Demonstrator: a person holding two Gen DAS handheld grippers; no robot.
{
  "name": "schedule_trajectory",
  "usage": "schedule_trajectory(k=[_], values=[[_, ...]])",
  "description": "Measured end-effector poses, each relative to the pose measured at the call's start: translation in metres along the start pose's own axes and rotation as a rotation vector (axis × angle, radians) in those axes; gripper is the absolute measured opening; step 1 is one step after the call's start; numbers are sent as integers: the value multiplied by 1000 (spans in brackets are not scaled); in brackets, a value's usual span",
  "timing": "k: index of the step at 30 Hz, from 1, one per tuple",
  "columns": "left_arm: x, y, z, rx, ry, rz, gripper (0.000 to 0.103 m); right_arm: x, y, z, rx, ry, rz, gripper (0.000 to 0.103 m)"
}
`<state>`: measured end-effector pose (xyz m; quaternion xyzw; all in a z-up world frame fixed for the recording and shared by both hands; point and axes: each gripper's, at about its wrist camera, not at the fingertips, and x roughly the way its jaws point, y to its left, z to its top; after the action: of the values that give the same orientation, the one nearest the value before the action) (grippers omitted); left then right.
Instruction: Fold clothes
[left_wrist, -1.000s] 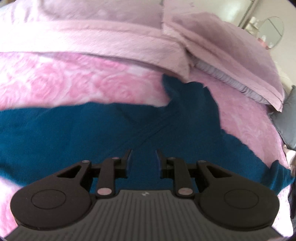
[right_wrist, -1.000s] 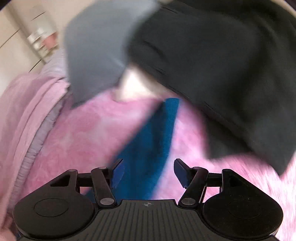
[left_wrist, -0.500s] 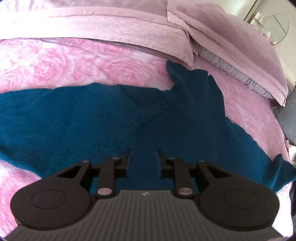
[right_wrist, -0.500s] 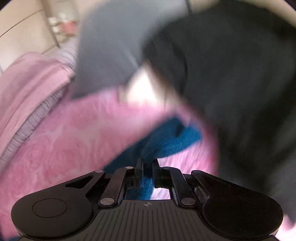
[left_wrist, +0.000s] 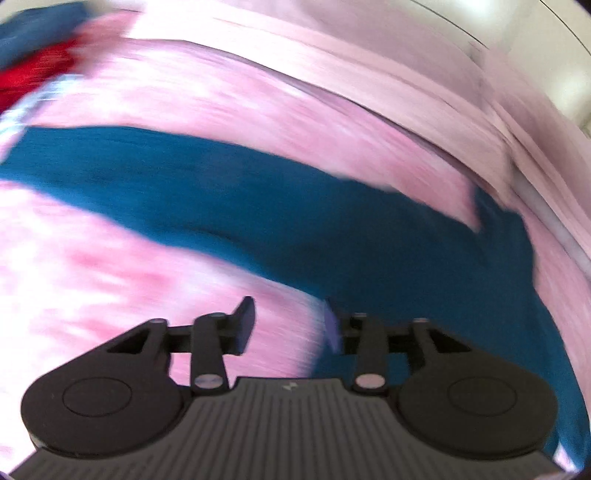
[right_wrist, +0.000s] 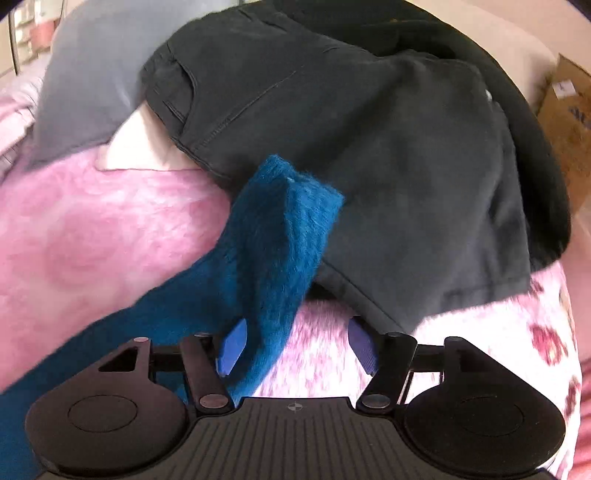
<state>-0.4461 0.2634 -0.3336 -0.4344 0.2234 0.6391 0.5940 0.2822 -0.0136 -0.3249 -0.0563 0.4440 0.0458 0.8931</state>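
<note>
In the blurred left wrist view, the left gripper is opening over the pink rose-patterned bedspread, nothing between its jaws, the fuzzy teal knitted sweater spread across the bed beyond. In the right wrist view, the right gripper is opening, the sweater's sleeve lying loose beside its left pad, its cuff resting on dark grey trousers.

Fuzzy knit teal sweater; matt, seemingly denim black trousers
</note>
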Motion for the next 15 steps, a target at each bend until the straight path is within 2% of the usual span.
schedule_trajectory(k=[2,6,11,12,13,14,15], values=[[-6,33,12,-82,-58,69,48,-16,-4,-3,5,10,21,64],[-1,99,41,-251,-162,213,50,-41,2,-20,-42,51,102,64],[28,160,71,-417,-164,310,49,-75,14,-72,-108,142,172,64],[35,169,75,-431,-154,320,44,-81,16,-84,-120,161,185,64],[41,175,79,-423,-141,319,20,-87,19,-93,-130,175,191,64],[46,178,82,-388,-134,324,2,-93,22,-103,-140,187,200,64],[49,176,86,-302,-139,337,1,-98,26,-111,-154,194,211,64]])
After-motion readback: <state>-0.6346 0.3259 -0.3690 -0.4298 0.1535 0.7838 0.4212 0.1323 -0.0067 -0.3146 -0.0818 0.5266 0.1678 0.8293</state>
